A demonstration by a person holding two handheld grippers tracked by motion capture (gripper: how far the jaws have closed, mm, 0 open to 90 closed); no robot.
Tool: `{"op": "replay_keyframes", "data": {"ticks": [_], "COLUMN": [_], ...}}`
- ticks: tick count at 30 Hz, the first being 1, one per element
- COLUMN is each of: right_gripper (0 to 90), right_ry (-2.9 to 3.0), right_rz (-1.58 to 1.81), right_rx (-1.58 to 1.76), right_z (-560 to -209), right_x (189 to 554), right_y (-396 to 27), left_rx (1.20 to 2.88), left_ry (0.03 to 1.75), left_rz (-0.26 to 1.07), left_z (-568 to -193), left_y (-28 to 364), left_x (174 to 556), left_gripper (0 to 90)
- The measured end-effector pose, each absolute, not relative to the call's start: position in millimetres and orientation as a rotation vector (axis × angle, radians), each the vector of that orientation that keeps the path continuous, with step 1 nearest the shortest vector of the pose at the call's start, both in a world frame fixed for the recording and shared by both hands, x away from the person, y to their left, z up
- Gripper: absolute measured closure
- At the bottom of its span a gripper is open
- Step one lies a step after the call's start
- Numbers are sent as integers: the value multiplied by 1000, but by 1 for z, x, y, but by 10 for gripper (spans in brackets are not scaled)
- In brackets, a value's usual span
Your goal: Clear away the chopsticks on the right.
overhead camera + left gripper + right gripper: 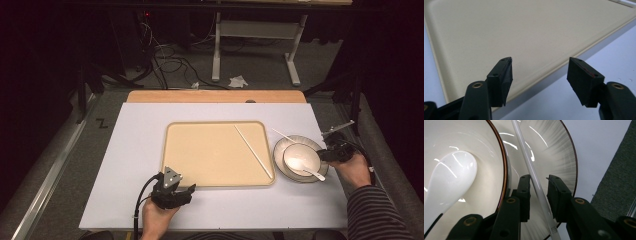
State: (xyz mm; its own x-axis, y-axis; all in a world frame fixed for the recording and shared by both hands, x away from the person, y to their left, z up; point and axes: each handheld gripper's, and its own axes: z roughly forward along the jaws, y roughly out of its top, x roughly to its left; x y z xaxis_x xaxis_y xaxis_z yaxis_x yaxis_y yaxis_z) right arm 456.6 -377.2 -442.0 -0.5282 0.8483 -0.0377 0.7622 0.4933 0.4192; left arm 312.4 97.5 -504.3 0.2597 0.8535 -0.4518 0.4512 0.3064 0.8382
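Note:
A beige tray [210, 155] lies mid-table with one white chopstick [253, 151] slanting across its right side. To its right a grey-rimmed plate [280, 150] carries a white bowl [301, 159] with a white spoon [312, 172] in it. A second chopstick [524, 147] rests on the plate [554, 152] beside the bowl [489, 170]. My right gripper [539, 177] straddles this chopstick; the stick leans by one jaw, with a gap to the other. My left gripper [540, 60] is open and empty over the tray's front edge [554, 72].
The white tabletop [135, 150] ends just right of the plate, and dark carpet [616, 182] lies beyond it. At the table's far edge a wooden strip [215, 96] shows. Cables and a desk frame [216, 50] stand on the floor behind.

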Motion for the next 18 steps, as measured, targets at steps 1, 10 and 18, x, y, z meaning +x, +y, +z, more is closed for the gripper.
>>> {"op": "replay_keyframes", "data": {"ticks": [1, 10, 18], "right_gripper": [750, 807, 848], "right_ry": [2504, 2517, 2521], "right_rz": [520, 496, 486], "right_rx": [1374, 1373, 1369], "right_z": [-443, -450, -451], "right_x": [457, 463, 467], "right_y": [-377, -372, -370], "left_rx": [1320, 1321, 1320], "left_ry": [1370, 1371, 1371], "left_rz": [422, 419, 420], "left_z": [-504, -505, -504], "left_y": [98, 97, 98], "left_x": [312, 313, 313], "left_gripper": [374, 374, 375]}}
